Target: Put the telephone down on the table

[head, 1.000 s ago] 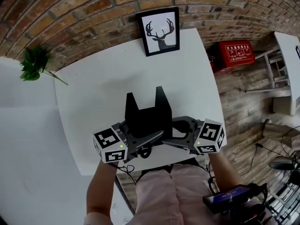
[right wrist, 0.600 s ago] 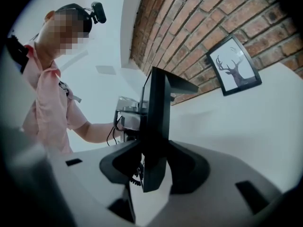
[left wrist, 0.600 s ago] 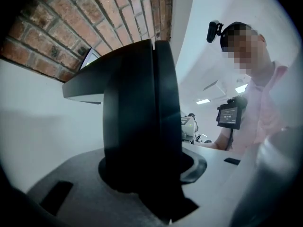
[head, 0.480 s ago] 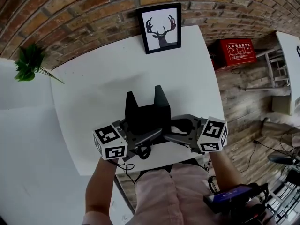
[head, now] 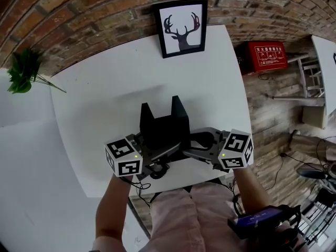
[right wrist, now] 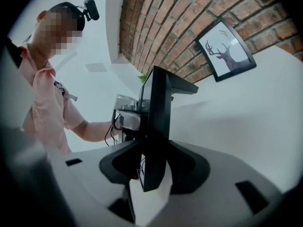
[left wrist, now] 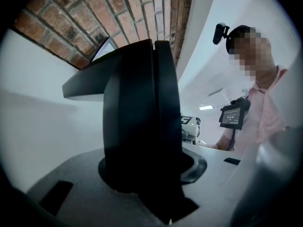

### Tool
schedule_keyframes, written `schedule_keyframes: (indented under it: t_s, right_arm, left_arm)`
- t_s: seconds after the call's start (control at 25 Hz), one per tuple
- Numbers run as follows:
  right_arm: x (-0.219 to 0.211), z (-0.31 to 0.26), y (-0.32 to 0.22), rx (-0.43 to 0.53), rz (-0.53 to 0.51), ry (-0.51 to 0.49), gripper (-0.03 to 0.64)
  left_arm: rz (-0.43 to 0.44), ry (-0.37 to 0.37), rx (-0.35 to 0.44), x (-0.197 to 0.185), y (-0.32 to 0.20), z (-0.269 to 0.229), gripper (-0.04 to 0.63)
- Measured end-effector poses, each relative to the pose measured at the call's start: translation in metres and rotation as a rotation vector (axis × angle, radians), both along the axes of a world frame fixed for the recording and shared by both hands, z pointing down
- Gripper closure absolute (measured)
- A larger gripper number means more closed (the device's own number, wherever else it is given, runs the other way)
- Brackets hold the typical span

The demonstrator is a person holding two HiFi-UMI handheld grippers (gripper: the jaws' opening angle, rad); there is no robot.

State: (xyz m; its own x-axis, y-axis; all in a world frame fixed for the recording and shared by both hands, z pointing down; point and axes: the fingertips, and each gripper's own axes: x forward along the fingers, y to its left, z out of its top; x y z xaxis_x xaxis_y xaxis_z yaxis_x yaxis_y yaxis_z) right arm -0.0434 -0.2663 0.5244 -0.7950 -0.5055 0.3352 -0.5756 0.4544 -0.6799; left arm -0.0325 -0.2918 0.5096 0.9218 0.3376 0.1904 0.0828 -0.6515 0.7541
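Though its base is hidden, the black telephone (head: 164, 126) stands upright over the white table's (head: 89, 109) near edge. The left gripper (head: 167, 152) and right gripper (head: 190, 154) clamp it low on 2 sides. Contact with the table cannot be judged.

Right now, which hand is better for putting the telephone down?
Neither alone, probably: the left gripper and the right gripper each clamp one side of the telephone over the white table.

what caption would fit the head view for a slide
Left gripper and right gripper clamp the black telephone from either side over a white table, framed deer picture behind.
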Motion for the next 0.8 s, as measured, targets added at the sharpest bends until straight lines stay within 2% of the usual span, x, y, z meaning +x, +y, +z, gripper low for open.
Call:
schedule_keyframes:
  t_s: [0.8]
  right_arm:
    - [0.003, 0.031, -0.005, -0.12, -0.004, -0.012, 0.437]
  left_arm:
    - [-0.033, -0.072, -0.141, 0.002, -0.007, 0.037, 0.423]
